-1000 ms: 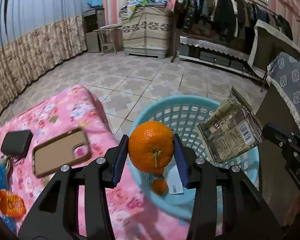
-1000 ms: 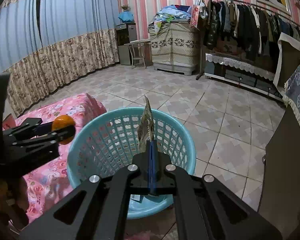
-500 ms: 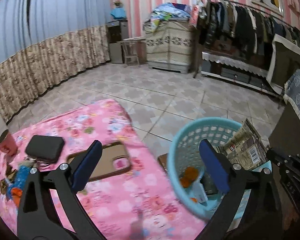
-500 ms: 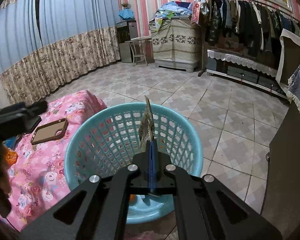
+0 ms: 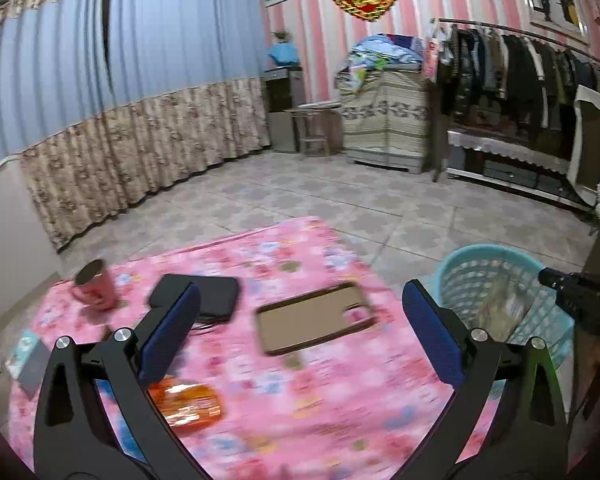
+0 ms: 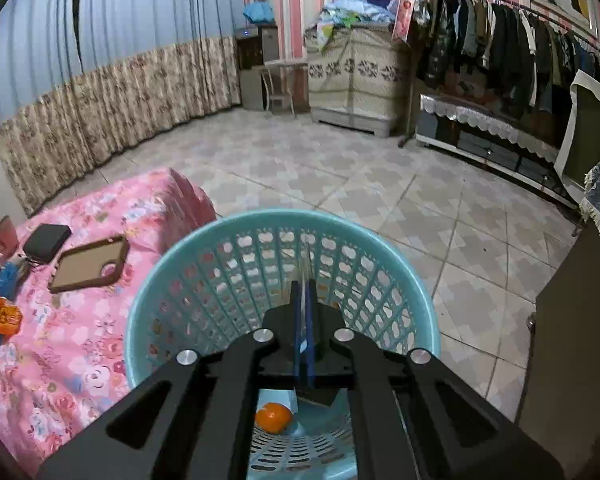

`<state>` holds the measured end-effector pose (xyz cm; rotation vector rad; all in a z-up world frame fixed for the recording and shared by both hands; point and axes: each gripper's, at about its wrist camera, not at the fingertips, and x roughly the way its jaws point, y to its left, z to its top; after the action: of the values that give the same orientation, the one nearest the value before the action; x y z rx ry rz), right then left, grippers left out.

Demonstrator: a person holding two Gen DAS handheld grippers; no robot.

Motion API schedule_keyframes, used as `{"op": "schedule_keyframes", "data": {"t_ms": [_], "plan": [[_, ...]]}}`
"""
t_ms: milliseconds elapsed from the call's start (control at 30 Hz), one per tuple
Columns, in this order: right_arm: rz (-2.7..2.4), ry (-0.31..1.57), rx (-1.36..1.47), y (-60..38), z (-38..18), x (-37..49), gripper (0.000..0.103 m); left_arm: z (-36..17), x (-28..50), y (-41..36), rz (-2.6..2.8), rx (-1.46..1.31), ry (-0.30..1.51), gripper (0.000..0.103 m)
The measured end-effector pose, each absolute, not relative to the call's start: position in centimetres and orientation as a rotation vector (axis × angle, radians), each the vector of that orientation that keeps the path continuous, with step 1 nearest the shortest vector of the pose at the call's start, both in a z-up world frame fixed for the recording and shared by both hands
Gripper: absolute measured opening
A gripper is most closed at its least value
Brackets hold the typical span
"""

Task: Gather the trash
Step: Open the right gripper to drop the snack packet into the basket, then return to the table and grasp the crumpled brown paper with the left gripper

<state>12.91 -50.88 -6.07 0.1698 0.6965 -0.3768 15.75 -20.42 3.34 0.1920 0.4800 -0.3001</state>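
- Two grippers matter here. The right gripper (image 6: 303,294) hangs over the basket (image 6: 168,280), and its jaws have just been opening to a narrow gap.
- Between its pads the wrapper (image 6: 306,258) stands edge-on and looks loose.
- Best to open wider while staying above the rim, so the wrapper drops in beside the orange (image 6: 273,417).
- The left gripper (image 5: 298,300) has also just been opening. It is spread wide and empty above the table (image 5: 340,420).
- Its likely next pick is the orange packet (image 5: 186,404), so approach low and pinch a crumpled edge.
- Leave the phone (image 5: 316,322), pouch (image 5: 204,300) and cup (image 5: 94,286) alone.
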Motion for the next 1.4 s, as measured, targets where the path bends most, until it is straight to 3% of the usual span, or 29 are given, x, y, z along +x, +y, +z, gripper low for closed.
{"op": "schedule_keyframes", "data": {"t_ms": [33,67,300,400,567,933,1400], "plan": [[-0.385,0.693,0.168,-50.8,-6.2,12.9,0.066,3.4,15.7,-19.1,-0.287,0.188,0.484,0.097],[-0.393,0.682,0.16,-50.5,-6.2,12.8,0.077,3.5,15.8,-18.1,-0.276,0.186,0.486,0.097],[-0.388,0.657,0.107,-47.7,-5.0,12.3,0.078,2.8,16.9,-8.1,-0.125,0.185,0.508,0.097],[-0.35,0.606,0.062,-44.5,-3.5,11.8,0.087,2.4,17.9,-4.5,-0.088,0.198,0.525,0.097],[-0.238,0.568,0.026,-38.6,-1.7,11.8,0.089,1.0,19.1,0.3,-0.034,0.135,0.558,0.097],[-0.047,0.579,0.005,-27.5,-0.7,15.2,0.089,-1.1,21.1,6.1,0.021,0.004,0.606,0.097],[0.01,0.624,0.077,-21.5,-3.0,22.0,0.089,-4.1,23.2,9.9,0.086,-0.095,0.697,0.097]]}}
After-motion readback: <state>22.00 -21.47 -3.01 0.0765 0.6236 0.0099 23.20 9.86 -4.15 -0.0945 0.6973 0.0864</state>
